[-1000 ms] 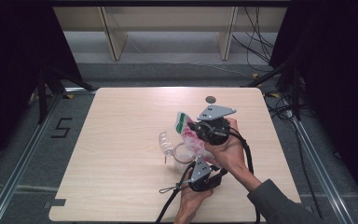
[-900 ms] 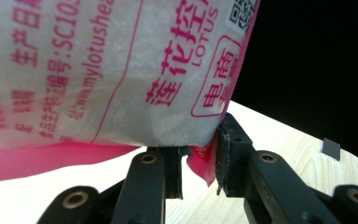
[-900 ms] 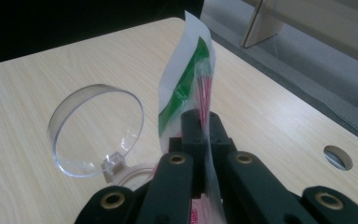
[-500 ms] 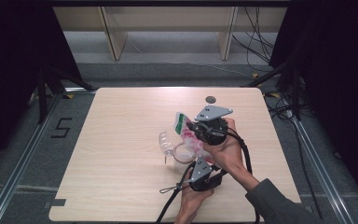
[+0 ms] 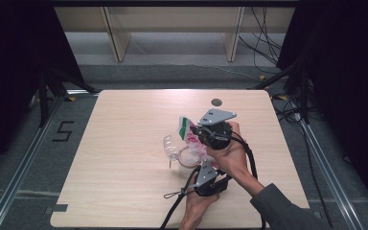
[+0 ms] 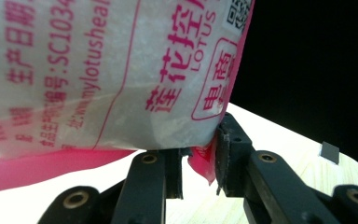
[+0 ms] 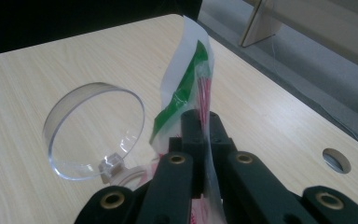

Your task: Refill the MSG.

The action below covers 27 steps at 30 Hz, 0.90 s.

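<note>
Right now both grippers grip the same bag [image 5: 191,139], held off the tabletop [image 5: 124,191] at frame centre in the high view.

Right gripper [image 7: 200,126]: fingers closed flat on the bag's upper white-and-green edge; in its own view the film stands up out of the fingers toward the top of the frame. Left gripper [image 6: 200,163]: fingers part closed, pinching the pink lower corner, printed bag body bulging above them and filling the upper left of its view.

Key relation: the bag's long axis runs between the two grips. In the high view the right gripper [image 5: 211,132] sits above the left gripper [image 5: 203,177], the bag between them and slightly left. So the top seal is on the right gripper's side, the bottom on the left's.

Clear jar [image 5: 172,146] lies on its side on the tabletop just left of the bag, open mouth [image 7: 95,130] facing the right gripper; its lid [image 5: 189,157] sits under the bag. The jar is nearer the right gripper's end of the bag.

My guess: any tear or pour turns on the grippers pulling apart along that axis, with the opening aimed left at the jar.
</note>
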Each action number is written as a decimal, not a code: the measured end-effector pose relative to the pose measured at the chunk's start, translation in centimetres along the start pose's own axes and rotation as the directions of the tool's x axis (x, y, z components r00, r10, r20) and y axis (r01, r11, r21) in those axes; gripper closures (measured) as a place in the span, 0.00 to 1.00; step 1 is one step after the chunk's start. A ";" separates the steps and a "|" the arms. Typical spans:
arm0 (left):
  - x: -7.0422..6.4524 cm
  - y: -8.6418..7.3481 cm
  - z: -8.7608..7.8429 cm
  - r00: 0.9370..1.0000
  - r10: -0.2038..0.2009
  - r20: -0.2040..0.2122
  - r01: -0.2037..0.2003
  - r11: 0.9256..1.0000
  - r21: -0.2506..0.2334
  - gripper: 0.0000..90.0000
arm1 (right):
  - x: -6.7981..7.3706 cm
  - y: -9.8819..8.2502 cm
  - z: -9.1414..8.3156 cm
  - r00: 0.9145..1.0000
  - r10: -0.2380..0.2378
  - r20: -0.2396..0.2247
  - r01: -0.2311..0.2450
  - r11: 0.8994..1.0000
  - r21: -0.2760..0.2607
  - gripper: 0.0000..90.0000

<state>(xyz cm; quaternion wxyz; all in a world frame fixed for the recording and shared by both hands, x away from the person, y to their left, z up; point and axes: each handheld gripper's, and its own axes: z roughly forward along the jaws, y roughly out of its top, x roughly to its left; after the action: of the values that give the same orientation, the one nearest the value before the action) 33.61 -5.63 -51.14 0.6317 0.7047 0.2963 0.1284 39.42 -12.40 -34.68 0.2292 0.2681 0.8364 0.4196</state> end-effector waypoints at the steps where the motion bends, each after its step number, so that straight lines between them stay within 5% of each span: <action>1: 0.0 0.0 0.0 1.000 -0.001 -0.001 0.001 1.000 0.000 0.82 | 0.0 0.0 0.0 1.000 0.012 0.003 -0.012 1.000 -0.006 1.00; 6: -0.1 0.0 0.0 1.000 -0.004 0.005 0.004 1.000 -0.001 0.82 | 0.0 0.0 0.0 1.000 0.004 0.001 -0.004 1.000 0.003 1.00; 9: -0.1 0.0 0.1 1.000 -0.004 0.004 0.004 1.000 0.002 0.82 | 0.0 -0.1 -0.1 0.999 0.039 -0.010 -0.039 0.999 0.009 1.00; 11: -0.1 0.0 0.0 1.000 -0.005 0.007 0.005 1.000 -0.004 0.82 | 0.0 0.0 0.0 1.000 0.012 -0.014 -0.012 1.000 0.007 1.00; 27: -0.2 0.0 0.1 1.000 -0.004 0.003 0.004 1.000 -0.009 0.82 | 0.3 0.1 0.0 1.000 0.011 -0.005 -0.011 1.000 0.012 1.00</action>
<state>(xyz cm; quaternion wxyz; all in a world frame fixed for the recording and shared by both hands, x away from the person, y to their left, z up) 33.47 -5.80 -51.10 0.6356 0.7013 0.2964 0.1277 39.19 -12.14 -34.68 0.2230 0.2728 0.8380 0.4166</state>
